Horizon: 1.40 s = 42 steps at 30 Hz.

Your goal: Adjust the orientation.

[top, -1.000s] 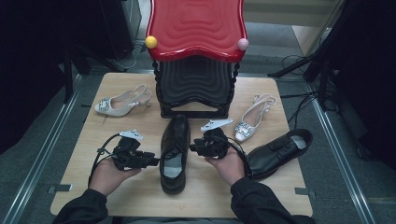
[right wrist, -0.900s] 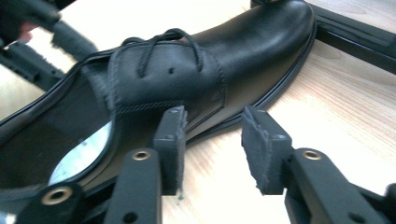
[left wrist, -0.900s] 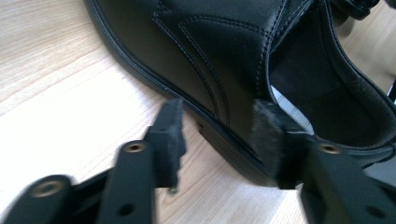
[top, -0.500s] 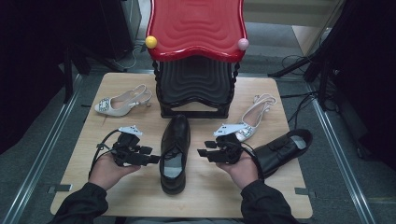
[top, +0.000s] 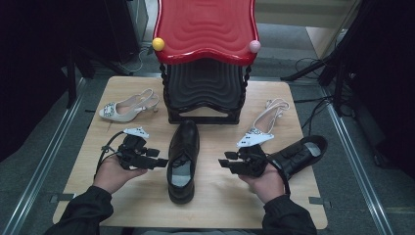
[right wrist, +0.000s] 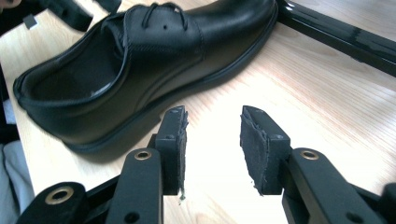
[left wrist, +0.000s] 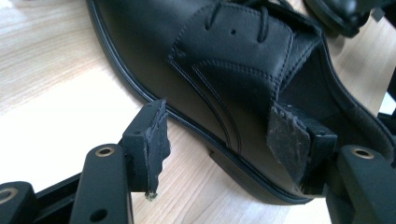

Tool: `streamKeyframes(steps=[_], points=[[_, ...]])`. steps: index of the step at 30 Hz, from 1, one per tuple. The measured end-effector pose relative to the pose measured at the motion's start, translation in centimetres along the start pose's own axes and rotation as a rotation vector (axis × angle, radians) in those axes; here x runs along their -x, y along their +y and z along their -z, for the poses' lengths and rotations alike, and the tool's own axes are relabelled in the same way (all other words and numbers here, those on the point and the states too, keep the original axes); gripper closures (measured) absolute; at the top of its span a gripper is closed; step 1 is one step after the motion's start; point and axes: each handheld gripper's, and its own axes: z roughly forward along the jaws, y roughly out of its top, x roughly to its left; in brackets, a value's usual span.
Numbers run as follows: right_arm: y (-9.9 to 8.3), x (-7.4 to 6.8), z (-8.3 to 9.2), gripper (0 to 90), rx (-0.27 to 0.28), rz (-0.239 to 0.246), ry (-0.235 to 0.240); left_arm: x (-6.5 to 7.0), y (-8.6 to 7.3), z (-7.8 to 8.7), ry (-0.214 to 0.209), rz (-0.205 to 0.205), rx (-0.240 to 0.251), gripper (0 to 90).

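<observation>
A black lace-up shoe (top: 183,154) lies in the middle of the wooden board, toe towards the stool. My left gripper (top: 159,157) is at the shoe's left side, open, and its jaws have just been opening. In the left gripper view the shoe (left wrist: 219,70) lies close ahead; the sole edge runs between the pads (left wrist: 156,135), which do not press on it. My right gripper (top: 225,163) stands apart to the right of the shoe, open. Its jaws have just been closing a little with only bare wood between them (right wrist: 212,140). The shoe (right wrist: 140,60) lies beyond them.
A second black shoe (top: 298,154) lies right behind my right hand. A red-topped black stool (top: 205,58) stands at the back. A white heeled sandal (top: 125,108) lies back left and a silver one (top: 269,120) back right. The board (top: 220,210) ends near the person's sleeves.
The right hand has drawn away to the right from the middle shoe. The left gripper has stayed beside the shoe and its jaws have spread wider.
</observation>
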Motion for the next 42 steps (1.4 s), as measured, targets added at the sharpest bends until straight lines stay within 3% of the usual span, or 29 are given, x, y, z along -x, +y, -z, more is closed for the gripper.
streamKeyframes(steps=[7, 13, 17, 28, 42], points=[[-1.4, 0.3, 1.3, 70.7, -0.028, -0.011, -0.019, -0.1, 0.4, -0.1, -0.002, -0.015, -0.011, 37.7], [-2.5, 0.3, 2.7, 83.0, -0.026, -0.011, -0.036, -0.4, 0.7, -0.3, -0.002, -0.012, -0.015, 37.6], [-3.6, 1.2, 4.6, 89.9, -0.018, -0.063, -0.067, -0.6, 1.0, -0.4, -0.005, -0.015, -0.014, 37.6], [-6.9, 3.2, 8.4, 90.0, -0.031, -0.122, -0.156, -0.5, 1.6, -1.0, -0.012, -0.024, -0.022, 37.6], [-10.1, 5.4, 11.1, 90.0, -0.053, -0.168, -0.222, -0.5, 1.6, -0.8, -0.009, -0.026, -0.008, 37.4]])
